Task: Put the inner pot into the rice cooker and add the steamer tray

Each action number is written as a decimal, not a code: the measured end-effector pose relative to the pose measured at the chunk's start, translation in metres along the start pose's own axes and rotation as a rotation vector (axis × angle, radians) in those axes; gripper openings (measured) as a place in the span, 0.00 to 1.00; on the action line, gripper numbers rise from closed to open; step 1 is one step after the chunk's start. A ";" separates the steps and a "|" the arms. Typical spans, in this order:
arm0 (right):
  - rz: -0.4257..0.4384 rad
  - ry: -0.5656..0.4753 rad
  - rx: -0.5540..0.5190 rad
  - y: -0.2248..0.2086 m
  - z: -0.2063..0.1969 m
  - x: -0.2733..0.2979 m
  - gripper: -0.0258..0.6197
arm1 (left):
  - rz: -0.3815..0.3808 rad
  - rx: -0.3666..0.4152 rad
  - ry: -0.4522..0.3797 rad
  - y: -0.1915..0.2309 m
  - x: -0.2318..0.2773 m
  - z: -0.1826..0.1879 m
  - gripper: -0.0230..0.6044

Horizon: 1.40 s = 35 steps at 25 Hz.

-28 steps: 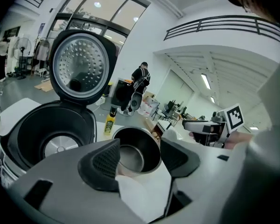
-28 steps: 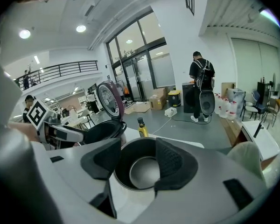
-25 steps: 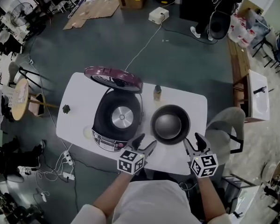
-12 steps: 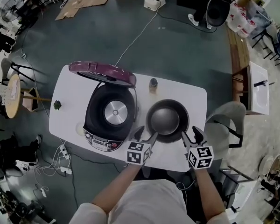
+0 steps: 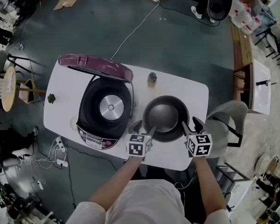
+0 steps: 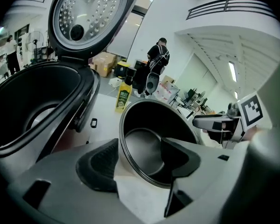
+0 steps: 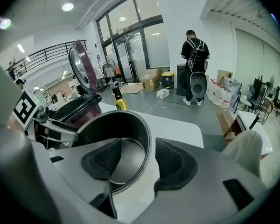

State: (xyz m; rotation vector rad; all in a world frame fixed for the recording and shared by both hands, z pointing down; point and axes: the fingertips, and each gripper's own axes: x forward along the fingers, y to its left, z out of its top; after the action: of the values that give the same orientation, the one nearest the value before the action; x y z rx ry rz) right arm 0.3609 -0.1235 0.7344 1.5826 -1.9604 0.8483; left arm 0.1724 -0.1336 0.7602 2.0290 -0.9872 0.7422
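Head view: inner pot [image 5: 165,118] sits empty on the table [image 5: 196,93], just right of the rice cooker [image 5: 105,108], which has its lid up. Over the last second both grippers dropped to the pot's near rim. Left gripper [image 5: 145,127] and right gripper [image 5: 191,123] each straddle that rim with jaws wide, not clamped. Likely next: squeeze, lift, carry into the cooker. No steamer tray seen.

Inner pot [image 5: 165,118]: we see it on the bench [image 5: 192,91], beside the open rice cooker [image 5: 105,111].
Claws: our left claw [image 5: 144,127] at its near-left rim, right claw [image 5: 191,123] near-right.
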 end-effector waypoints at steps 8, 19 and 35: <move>-0.014 0.111 0.017 -0.013 -0.022 0.047 0.34 | 0.059 -0.061 0.047 0.020 0.024 -0.011 0.43; -0.032 0.119 0.130 -0.016 -0.028 0.047 0.09 | 0.109 -0.074 0.060 0.027 0.026 -0.016 0.18; -0.050 -0.042 0.073 0.004 0.038 -0.029 0.10 | 0.045 -0.038 -0.089 -0.004 -0.044 0.036 0.18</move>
State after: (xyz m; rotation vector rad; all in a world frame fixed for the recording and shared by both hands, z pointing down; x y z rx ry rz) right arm 0.3644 -0.1301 0.6872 1.6966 -1.9300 0.8821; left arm 0.1589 -0.1437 0.7062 2.0276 -1.0926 0.6571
